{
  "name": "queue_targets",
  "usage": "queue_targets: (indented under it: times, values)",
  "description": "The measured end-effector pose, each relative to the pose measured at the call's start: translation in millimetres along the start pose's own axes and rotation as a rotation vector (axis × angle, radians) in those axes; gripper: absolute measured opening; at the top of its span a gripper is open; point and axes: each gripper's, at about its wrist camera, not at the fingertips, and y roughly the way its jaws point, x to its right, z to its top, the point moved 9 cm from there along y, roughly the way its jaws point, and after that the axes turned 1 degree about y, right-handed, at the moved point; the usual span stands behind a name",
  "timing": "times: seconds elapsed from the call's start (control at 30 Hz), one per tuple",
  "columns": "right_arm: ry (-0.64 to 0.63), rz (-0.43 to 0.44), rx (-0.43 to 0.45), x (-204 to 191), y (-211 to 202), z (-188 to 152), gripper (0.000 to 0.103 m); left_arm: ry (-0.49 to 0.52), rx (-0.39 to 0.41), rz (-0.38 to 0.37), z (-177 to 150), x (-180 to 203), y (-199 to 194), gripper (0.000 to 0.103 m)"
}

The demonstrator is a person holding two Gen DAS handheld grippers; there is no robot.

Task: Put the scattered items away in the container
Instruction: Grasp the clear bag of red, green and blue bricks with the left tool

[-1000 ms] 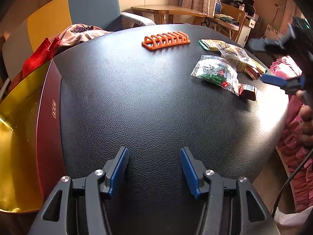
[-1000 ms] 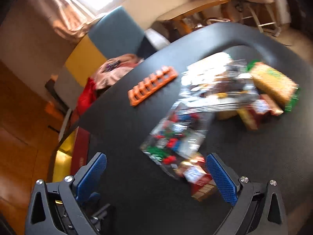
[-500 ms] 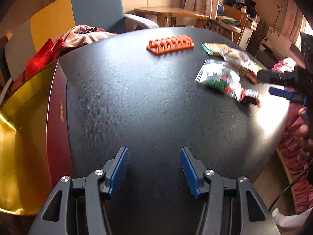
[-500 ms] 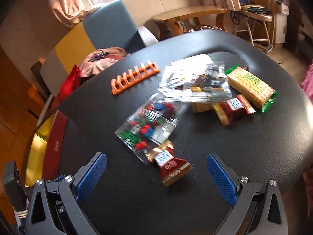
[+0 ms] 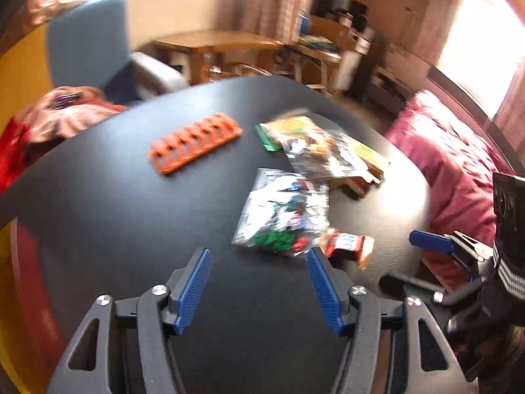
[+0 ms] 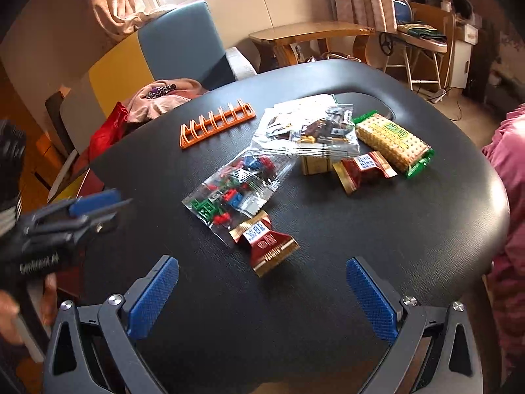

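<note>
Left gripper (image 5: pixel 257 267) jaws are opening, nothing between the ribbed blue pads, hovering over the black pebbled-leather round table (image 6: pixel 377 229). Orange plastic slotted rack (image 6: pixel 217 122) is sitting far left. Clear crinkly bag of coloured toy bricks (image 6: pixel 236 188) is lying mid-table, touching a red-and-gold foil snack packet (image 6: pixel 267 243) at its near end. Right gripper (image 6: pixel 262 292) is standing wide open, empty, just short of that packet. Container isn't clearly identifiable.

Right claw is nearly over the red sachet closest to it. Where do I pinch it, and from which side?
Probably pinch the red sachet across its narrow red waist, coming down from above. It lies flat on the table, its gold crimped ends flaring wider. The brick bag overlaps its far end, so stay toward the near half.
</note>
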Motion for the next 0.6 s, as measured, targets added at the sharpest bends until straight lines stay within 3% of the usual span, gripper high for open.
queue_targets:
  times: [0.2,0.33,0.6]
  values:
    - [0.008,-0.021,0.011,5.4,-2.7,-0.7,0.103,0.089,-0.056,-0.090,16.4,22.3,34.5,0.067]
    - [-0.001,-0.027,0.013,5.7,-1.8,-0.2,0.103,0.119,-0.087,-0.104,28.1,26.2,53.3,0.075]
    - [0.010,-0.037,0.014,11.3,4.8,3.0,0.103,0.153,-0.147,-0.151,38.8,34.2,84.3,0.082]
